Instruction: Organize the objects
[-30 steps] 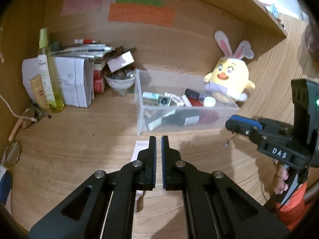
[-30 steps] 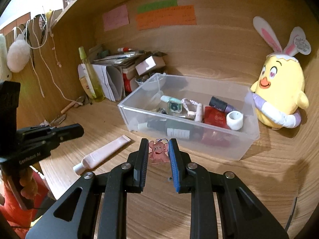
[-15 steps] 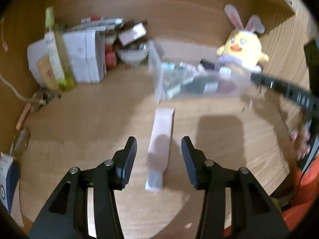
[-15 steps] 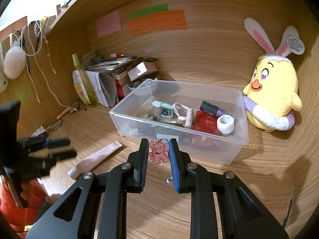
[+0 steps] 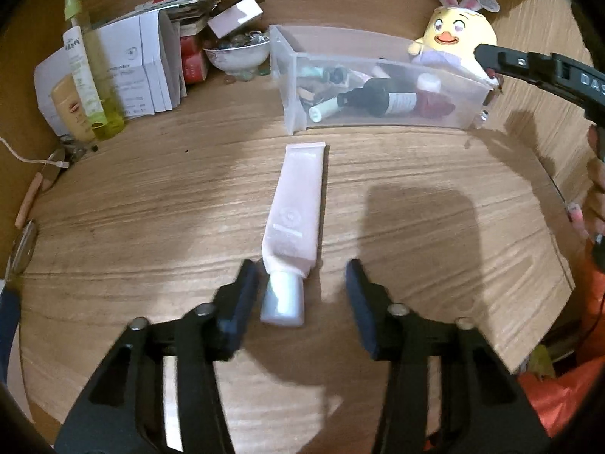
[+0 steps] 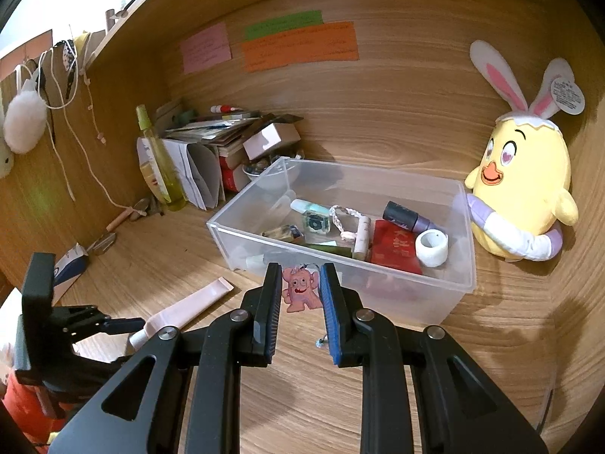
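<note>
A: Left gripper (image 5: pixel 302 283)?
B: Jaws apart, just been narrowing, straddling the white cap of the pink tube (image 5: pixel 297 212); pads not touching. Tube lies flat on the table (image 5: pixel 151 208), just in front of the clear bin (image 6: pixel 378 291).
A: Right gripper (image 6: pixel 300 291)?
B: Clamped on a pink monster charm (image 6: pixel 300 289), at the bin's near wall. Plush chick (image 6: pixel 525 185) beside the bin's far end.

"DAS" on right claw (image 5: pixel 487 56) body; other labels illegible.
</note>
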Motion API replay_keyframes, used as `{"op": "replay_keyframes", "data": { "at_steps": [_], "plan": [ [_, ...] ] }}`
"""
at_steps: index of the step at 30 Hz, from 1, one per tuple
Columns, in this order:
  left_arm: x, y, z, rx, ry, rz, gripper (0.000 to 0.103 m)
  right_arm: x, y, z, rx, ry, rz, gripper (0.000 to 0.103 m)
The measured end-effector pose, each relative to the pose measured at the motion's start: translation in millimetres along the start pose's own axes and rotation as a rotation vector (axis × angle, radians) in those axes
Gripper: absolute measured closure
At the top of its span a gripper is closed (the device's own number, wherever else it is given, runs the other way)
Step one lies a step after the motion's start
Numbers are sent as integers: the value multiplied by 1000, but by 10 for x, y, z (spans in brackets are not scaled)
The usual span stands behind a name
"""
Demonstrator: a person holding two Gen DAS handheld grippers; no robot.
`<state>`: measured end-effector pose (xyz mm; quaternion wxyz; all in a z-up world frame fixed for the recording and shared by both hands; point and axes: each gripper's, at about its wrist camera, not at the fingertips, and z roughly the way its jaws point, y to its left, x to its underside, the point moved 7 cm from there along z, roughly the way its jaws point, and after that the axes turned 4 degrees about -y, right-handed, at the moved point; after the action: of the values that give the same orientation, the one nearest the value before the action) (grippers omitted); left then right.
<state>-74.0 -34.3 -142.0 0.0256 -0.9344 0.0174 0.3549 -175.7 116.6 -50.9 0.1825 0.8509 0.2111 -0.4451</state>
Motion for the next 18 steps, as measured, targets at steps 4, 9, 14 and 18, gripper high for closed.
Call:
{"op": "replay_keyframes", "data": {
  "at_steps": [4,9,14,18],
  "plan": [
    [-47,17,22,5,-20,-11,82,-2,13,-3,9,1,-7,84],
    [-97,53,-114,-10,-69,-40,83,-53,-18,-25,26,-12,-11,84],
    [-260,59,-397,-3,-156,-63,83,-141,-53,-31,35,-30,-10,84],
    [-436,37,-551,3,-212,-65,83,-223,-74,-34,42,-47,-11,84]
  ]
}}
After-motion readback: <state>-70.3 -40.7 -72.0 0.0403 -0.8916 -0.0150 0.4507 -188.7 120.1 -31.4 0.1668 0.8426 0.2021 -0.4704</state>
